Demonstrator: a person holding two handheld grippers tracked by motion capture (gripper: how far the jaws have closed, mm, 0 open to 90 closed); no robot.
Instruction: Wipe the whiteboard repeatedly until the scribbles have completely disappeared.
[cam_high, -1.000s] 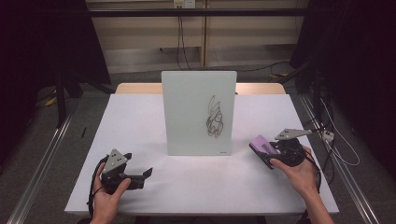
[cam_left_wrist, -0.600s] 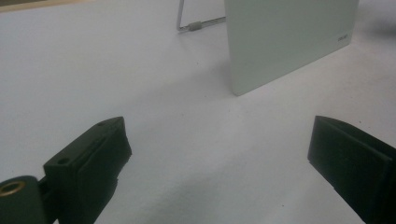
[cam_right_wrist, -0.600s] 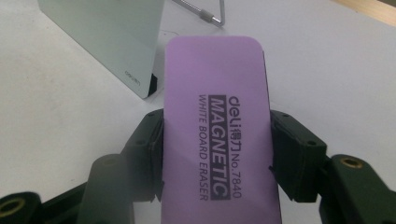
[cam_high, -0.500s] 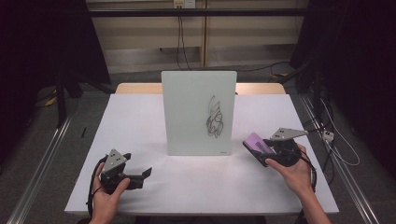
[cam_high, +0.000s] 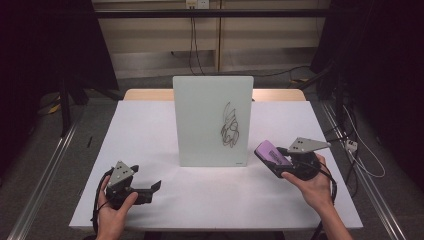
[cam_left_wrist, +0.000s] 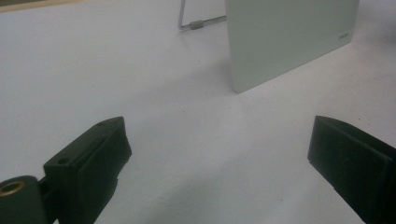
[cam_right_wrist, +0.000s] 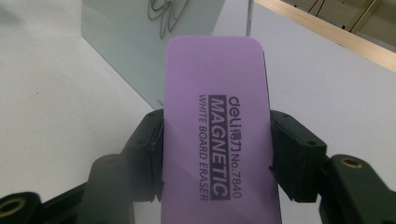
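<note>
A small whiteboard stands upright at the middle of the white table, with a black scribble on its right half. My right gripper is shut on a purple whiteboard eraser, held just off the board's lower right corner. In the right gripper view the eraser sits clamped between both jaws, label up, with the board behind it. My left gripper rests at the table's front left, open with nothing between its jaws. The board's lower corner lies ahead of it.
A wire stand props the board from behind. A wooden table edge runs beyond the white top. Cables hang off the right side. Metal rails flank the table on the floor.
My right gripper has carried the eraser left and slightly up, closer to the board's lower right corner. The left gripper has stayed where it was.
</note>
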